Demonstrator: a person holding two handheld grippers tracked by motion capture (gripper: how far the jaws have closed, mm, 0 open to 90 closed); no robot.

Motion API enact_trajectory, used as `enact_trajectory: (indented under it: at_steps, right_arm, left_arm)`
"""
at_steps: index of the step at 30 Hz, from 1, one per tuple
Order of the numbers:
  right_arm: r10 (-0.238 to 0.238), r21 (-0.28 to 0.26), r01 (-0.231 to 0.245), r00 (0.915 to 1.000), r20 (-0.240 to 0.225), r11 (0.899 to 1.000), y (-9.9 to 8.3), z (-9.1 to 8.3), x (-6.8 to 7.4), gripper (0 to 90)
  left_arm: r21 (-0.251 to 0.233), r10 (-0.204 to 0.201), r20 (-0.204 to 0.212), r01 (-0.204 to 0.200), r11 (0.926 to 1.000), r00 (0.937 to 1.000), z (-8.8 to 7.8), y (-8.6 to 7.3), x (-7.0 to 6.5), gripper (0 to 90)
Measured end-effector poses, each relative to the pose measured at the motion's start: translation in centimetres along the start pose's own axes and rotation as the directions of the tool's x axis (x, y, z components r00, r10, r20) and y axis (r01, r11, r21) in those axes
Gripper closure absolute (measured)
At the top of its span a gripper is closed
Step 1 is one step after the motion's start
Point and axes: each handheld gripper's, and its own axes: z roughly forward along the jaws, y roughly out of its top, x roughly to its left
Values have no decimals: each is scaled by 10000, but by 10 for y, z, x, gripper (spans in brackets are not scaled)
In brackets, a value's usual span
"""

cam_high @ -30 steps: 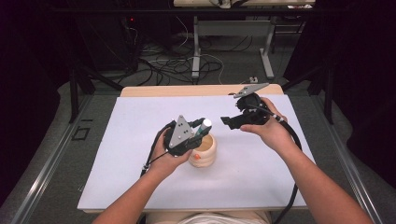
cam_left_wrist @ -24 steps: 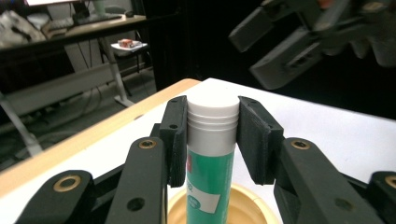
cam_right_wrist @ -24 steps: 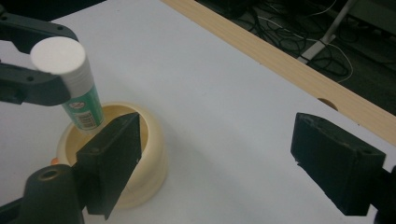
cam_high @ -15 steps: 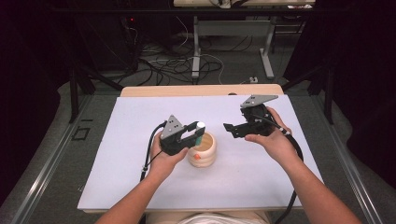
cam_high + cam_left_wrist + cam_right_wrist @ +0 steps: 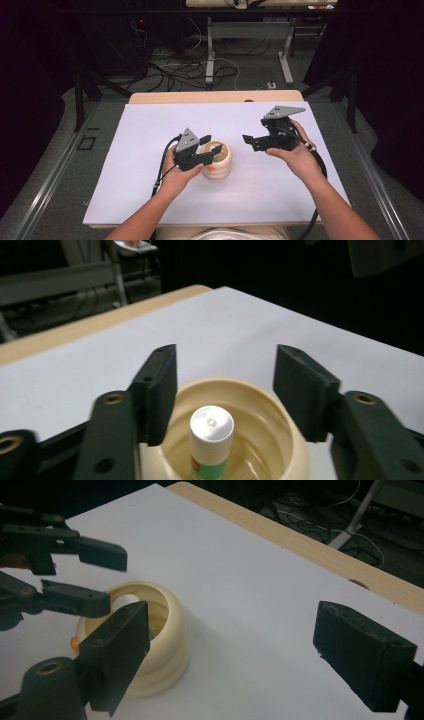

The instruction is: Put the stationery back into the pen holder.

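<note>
A cream ribbed pot (image 5: 221, 170) stands on the white sheet near the table's middle. A glue stick with a white cap (image 5: 211, 424) stands upright inside it. My left gripper (image 5: 210, 147) hovers just over the pot's mouth. Its jaws have just been opening; the stick sits between and below them, and neither pad touches it (image 5: 226, 371). My right gripper (image 5: 250, 143) is open and empty to the right of the pot, pointing left at it (image 5: 232, 630). In the right gripper view the pot (image 5: 167, 645) lies ahead, with the left gripper (image 5: 112, 580) above it.
The white sheet (image 5: 150, 200) covers most of a wooden table whose bare far edge (image 5: 215, 96) shows. A small orange bit (image 5: 74, 642) pokes out at the pot's base. Cables and metal stand legs (image 5: 210, 55) lie on the floor beyond.
The left gripper came down over the pot and opened, letting go of the glue stick, which now stands in the pot. The right hand drifted right and slightly lower.
</note>
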Motion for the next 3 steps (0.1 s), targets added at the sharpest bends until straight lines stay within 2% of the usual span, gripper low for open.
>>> enact_trajectory:
  at_steps: [1,3]
  right_arm:
    - [46,-27,-46,10000,15,10000,-2,-1,1,140]
    - [102,-127,-102,9999,30,9999,-7,-3,1,129]
  left_arm:
    - [-51,-116,90,116,9999,9999,-4,1,1,371]
    - [-145,-343,-11,343,9993,9994,-14,4,6,368]
